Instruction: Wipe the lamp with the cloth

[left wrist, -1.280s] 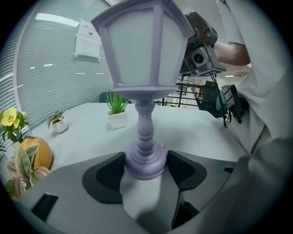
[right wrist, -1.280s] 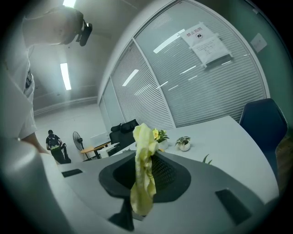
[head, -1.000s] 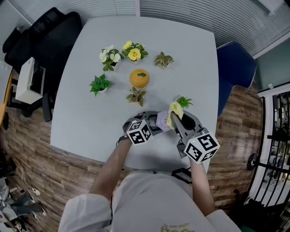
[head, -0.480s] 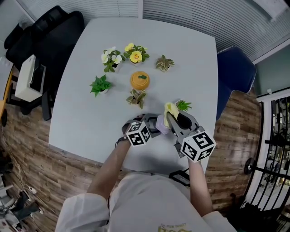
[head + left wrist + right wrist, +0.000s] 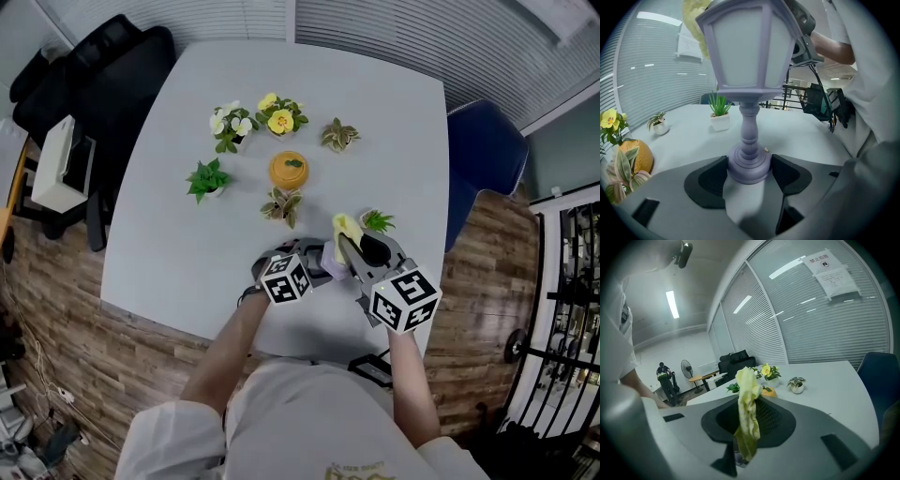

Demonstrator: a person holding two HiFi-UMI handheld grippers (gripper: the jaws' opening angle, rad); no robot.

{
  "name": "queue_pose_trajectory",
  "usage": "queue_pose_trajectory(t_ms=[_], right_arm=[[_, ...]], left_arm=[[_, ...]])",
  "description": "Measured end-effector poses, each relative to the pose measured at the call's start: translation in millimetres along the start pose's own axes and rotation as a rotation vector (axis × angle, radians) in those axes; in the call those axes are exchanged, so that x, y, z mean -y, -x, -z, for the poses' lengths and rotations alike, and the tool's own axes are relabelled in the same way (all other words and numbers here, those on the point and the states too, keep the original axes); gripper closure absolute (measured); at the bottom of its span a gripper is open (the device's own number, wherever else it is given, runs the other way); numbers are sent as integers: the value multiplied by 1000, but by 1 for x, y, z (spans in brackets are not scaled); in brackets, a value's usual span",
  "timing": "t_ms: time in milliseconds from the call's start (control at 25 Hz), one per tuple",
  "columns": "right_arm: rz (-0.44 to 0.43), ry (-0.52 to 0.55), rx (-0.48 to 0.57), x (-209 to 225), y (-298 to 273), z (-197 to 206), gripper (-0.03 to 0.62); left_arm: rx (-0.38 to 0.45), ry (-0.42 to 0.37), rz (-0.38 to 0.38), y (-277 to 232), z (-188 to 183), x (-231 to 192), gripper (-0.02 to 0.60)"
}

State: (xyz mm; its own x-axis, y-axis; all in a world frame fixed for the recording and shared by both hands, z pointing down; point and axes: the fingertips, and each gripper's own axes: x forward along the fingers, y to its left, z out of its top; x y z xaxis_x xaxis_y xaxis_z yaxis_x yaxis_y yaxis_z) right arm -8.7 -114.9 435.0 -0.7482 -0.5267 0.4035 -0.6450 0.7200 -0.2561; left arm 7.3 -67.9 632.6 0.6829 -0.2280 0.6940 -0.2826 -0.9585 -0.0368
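The lilac lantern-shaped lamp (image 5: 747,70) stands upright, and my left gripper (image 5: 749,174) is shut on its round base. From the head view the lamp (image 5: 330,255) shows as a small lilac patch between the two grippers, with the left gripper (image 5: 314,262) at its left. A yellow cloth (image 5: 747,413) hangs pinched between the jaws of my right gripper (image 5: 749,420), which is shut on it. That right gripper (image 5: 349,246) holds the cloth (image 5: 344,227) just above the lamp's top, and the cloth (image 5: 696,16) shows behind the lamp head.
The grey table (image 5: 394,141) carries several small potted plants (image 5: 206,176), a yellow flower pot (image 5: 278,117) and an orange round object (image 5: 290,168). A small green plant (image 5: 377,221) stands right by the right gripper. A blue chair (image 5: 486,150) is at right, a black chair (image 5: 89,84) at left.
The right gripper with the cloth has shifted left and away from me, toward the lamp's top. The left gripper has stayed still on the lamp's base.
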Motion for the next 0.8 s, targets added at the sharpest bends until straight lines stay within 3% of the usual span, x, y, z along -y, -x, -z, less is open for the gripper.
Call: queue_pose_trajectory(t_ms=[440,800], right_arm=[[-9,138,-42,-15,-9,-1,522],[-10,186,-48,-21,-8,-1,522]], left_arm=[[-3,4,3,0,0,0,276],[-4,4,3,-1,0,0,276]])
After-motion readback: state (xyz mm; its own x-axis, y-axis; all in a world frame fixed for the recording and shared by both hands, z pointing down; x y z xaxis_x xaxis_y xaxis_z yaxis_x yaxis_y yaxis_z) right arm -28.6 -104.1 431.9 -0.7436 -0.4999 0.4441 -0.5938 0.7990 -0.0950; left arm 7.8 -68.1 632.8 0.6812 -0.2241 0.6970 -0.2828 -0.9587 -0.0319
